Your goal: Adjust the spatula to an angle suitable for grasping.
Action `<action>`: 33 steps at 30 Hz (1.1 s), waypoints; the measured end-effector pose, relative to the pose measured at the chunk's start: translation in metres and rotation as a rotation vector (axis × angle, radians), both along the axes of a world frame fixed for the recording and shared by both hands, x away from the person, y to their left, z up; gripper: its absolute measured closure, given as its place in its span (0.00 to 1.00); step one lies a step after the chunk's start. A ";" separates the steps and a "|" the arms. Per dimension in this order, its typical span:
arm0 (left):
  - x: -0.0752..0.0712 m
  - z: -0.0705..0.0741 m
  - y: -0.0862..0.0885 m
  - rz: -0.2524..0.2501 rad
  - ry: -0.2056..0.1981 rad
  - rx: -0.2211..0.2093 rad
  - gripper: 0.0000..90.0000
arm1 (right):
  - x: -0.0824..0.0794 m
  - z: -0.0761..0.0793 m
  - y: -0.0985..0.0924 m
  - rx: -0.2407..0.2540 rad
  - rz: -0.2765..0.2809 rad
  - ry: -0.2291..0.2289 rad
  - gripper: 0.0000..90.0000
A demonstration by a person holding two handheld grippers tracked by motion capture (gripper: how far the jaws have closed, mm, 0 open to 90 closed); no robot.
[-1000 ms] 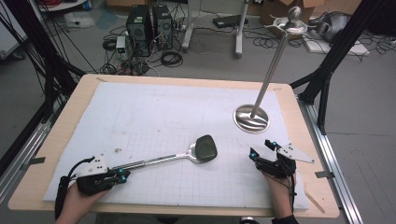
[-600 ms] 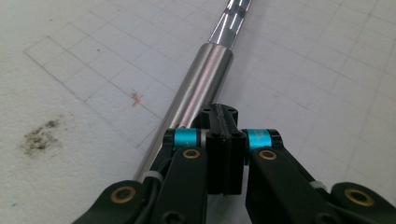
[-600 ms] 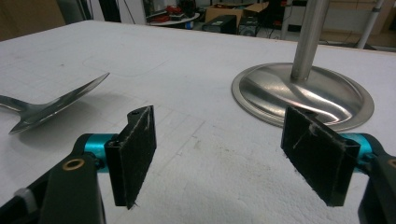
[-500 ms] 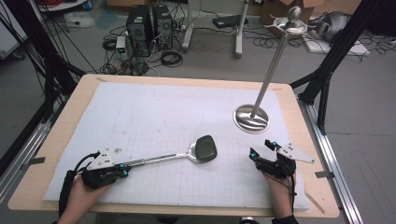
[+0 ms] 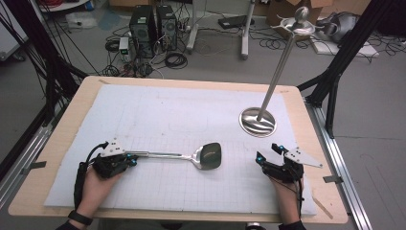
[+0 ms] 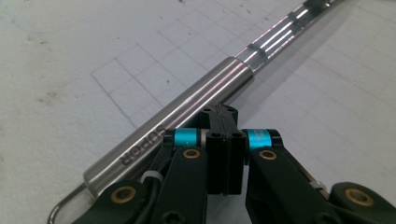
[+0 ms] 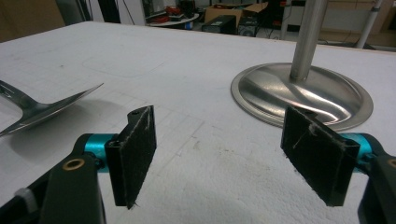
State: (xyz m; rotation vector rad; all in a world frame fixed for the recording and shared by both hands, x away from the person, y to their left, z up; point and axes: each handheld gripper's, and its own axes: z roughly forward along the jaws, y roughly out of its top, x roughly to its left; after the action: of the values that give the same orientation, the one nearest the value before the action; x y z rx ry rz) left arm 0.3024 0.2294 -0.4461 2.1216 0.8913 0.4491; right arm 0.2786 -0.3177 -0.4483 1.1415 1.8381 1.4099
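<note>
A steel spatula (image 5: 210, 155) lies on the white grid mat (image 5: 167, 110), its dark blade toward the middle and its handle (image 5: 153, 154) running left. My left gripper (image 5: 129, 159) is at the handle's end. In the left gripper view its jaws (image 6: 224, 114) are shut flat against each other with nothing between them, tips against the side of the round handle (image 6: 187, 112). My right gripper (image 5: 267, 151) rests near the mat's front right, open, with bare mat between its pads (image 7: 224, 154). The spatula's blade edge (image 7: 46, 105) lies off to its left.
A tall steel stand with a round base (image 5: 257, 122) rises at the right of the mat, just beyond the right gripper (image 7: 303, 93). The wooden table edge (image 5: 57, 143) frames the mat. Computers and cables lie on the floor behind.
My left gripper has moved right and away from the front edge. The spatula's handle end swung with it, so the spatula now lies nearly level across the mat. The right gripper has kept still.
</note>
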 end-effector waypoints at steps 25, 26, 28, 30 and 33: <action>0.055 -0.004 -0.035 0.148 0.017 -0.083 1.00 | 0.000 0.000 -0.001 0.004 -0.002 -0.004 0.29; 0.056 -0.004 -0.036 0.148 0.017 -0.091 1.00 | 0.000 0.000 -0.001 0.005 -0.001 -0.004 0.29; 0.058 -0.004 -0.039 0.150 0.012 -0.097 1.00 | 0.000 0.000 -0.001 0.005 0.001 -0.004 0.29; 0.061 -0.004 -0.041 0.141 0.009 -0.091 1.00 | 0.000 0.000 -0.001 0.008 0.000 0.001 0.29; 0.066 -0.004 -0.044 0.145 0.012 -0.096 1.00 | 0.000 0.000 -0.001 0.006 -0.001 0.000 0.29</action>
State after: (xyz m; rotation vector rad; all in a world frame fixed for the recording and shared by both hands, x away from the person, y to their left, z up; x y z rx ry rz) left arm 0.3684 0.1849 -0.4503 1.9826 1.0568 0.4586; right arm 0.2787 -0.3184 -0.4482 1.1449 1.8344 1.4158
